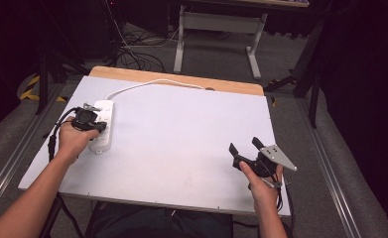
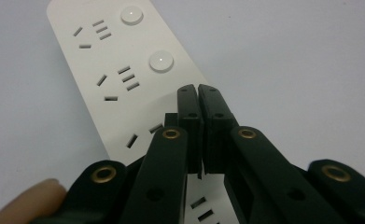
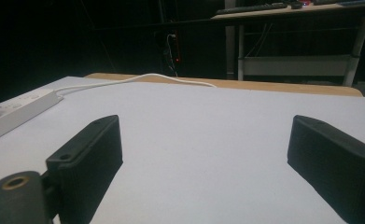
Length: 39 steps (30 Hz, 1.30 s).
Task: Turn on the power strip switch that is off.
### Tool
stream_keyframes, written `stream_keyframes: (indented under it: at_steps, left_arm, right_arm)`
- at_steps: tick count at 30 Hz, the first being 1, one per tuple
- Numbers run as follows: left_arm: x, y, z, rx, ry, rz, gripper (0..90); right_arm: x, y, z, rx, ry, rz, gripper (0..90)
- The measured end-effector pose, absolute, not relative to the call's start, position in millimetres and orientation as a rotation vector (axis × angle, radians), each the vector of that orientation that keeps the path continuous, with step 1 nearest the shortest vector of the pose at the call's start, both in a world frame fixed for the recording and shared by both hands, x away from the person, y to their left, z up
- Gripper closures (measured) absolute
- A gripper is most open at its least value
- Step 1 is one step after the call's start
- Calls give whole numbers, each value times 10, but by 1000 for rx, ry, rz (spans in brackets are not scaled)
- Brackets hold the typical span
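1. The left claw [image 2: 198,88] has its two black jaws pressed together with nothing between them, the tips poised over the white power strip [image 2: 124,79], just beside its second round button [image 2: 161,61]. Whether the tips touch the strip's face cannot be told.
2. In the high view the left claw [image 1: 101,128] lies across the middle of the power strip [image 1: 103,126], held by the person's left hand [image 1: 72,139] at the left side of the worktop [image 1: 181,134].
3. The strip lies lengthwise, pointing away from the person, with socket slots and another round button [image 2: 131,14] farther along it. Its white cord [image 1: 152,83] runs from the far end in a curve toward the worktop's back edge, where a wooden strip [image 1: 181,79] shows.
4. The right claw [image 1: 245,146] is spread wide and empty, held by the right hand [image 1: 263,186] near the worktop's front right corner, well apart from the strip. A grey three-cornered plate [image 1: 278,156] sits on top of it.
5. In the right gripper view, that claw [image 3: 203,144] frames bare white worktop [image 3: 203,116], with the strip [image 3: 17,112] off at the left.
6. Beyond the worktop stands a desk with white legs [image 1: 216,29] over a dark floor with cables.
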<state>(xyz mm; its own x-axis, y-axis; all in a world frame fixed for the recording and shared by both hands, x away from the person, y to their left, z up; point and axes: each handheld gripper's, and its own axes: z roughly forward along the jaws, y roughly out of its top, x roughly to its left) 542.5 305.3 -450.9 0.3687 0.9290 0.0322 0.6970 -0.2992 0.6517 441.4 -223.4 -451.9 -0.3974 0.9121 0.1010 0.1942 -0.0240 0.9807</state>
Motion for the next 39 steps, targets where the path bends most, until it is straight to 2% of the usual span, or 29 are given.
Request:
stream_keyframes:
  at_steps: [24, 33, 39]
  left_arm:
    - [5423, 3068, -4501, 2092, 1393, 529, 900]
    - [5394, 3081, -4454, 2023, 1402, 578, 900]
    - [5332, 3114, -4367, 1914, 1313, 633, 900]
  right_arm:
    - [4409, -2233, -4518, 1171, 1635, 1470, 110]
    - [4412, -2237, -4520, 1174, 1636, 1468, 112]
    - [4411, -2238, -4522, 1177, 1638, 1468, 116]
